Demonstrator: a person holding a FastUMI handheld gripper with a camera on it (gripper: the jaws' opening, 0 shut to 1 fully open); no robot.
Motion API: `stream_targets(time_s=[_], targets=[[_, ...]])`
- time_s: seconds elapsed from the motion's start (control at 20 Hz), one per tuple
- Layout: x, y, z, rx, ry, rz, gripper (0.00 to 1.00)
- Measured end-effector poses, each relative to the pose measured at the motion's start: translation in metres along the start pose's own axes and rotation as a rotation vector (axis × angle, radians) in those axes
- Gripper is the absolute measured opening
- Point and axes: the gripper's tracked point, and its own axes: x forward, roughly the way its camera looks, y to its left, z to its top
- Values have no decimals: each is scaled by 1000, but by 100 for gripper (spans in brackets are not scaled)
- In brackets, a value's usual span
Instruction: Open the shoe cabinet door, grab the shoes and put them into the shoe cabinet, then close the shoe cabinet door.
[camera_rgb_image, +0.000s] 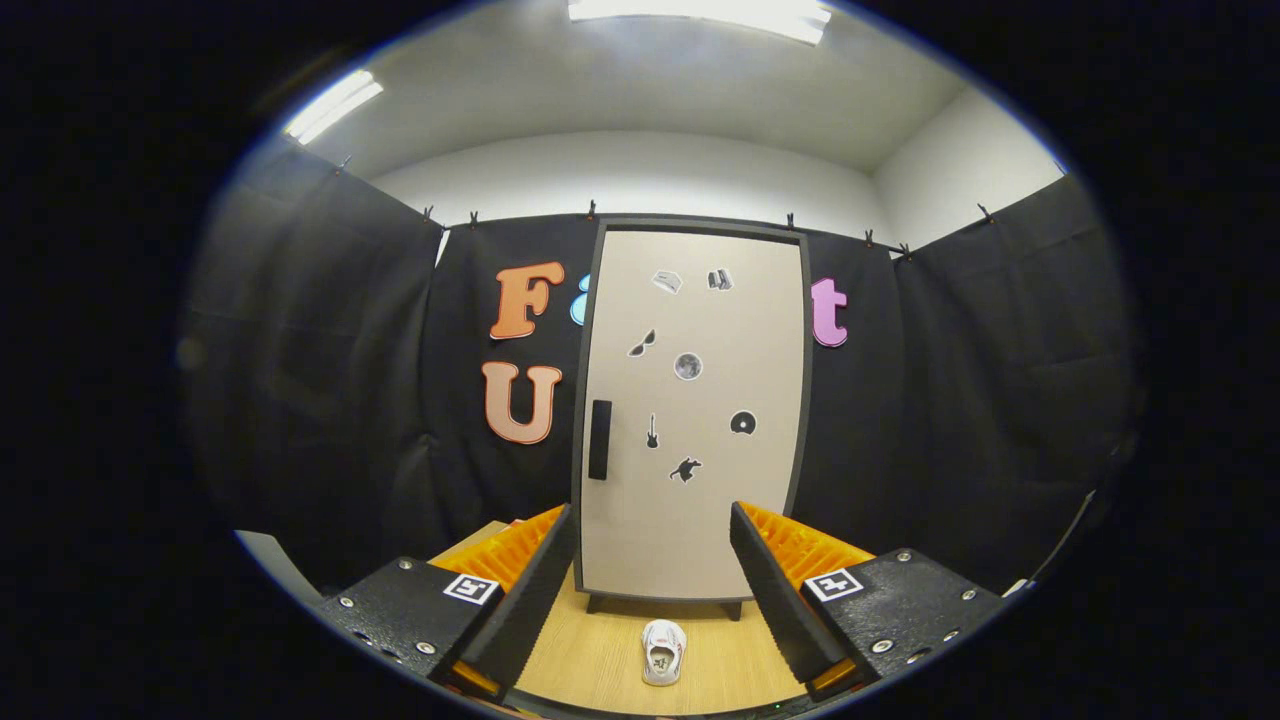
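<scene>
While the shoe cabinet (690, 410) stands shut at twelve o'clock beyond the gripper (650, 560), its jaws are spread wide and hold nothing. A single small white shoe (663, 651) lies on the wooden bench (590, 655) between the jaws, near six o'clock, heel opening toward the camera, just in front of the cabinet's base. The dark vertical handle (599, 440) sits at the door's nine o'clock edge and looks rigid, the natural place to grip and pull. The shoe seems light and soft; pinching its collar or sides should hold it without crushing.
</scene>
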Motion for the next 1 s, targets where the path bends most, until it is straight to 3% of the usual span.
stream_targets(time_s=[0.45, 1.0], targets=[[64, 35, -18, 5, 18, 9, 95], [211, 59, -55, 37, 27, 81, 93]])
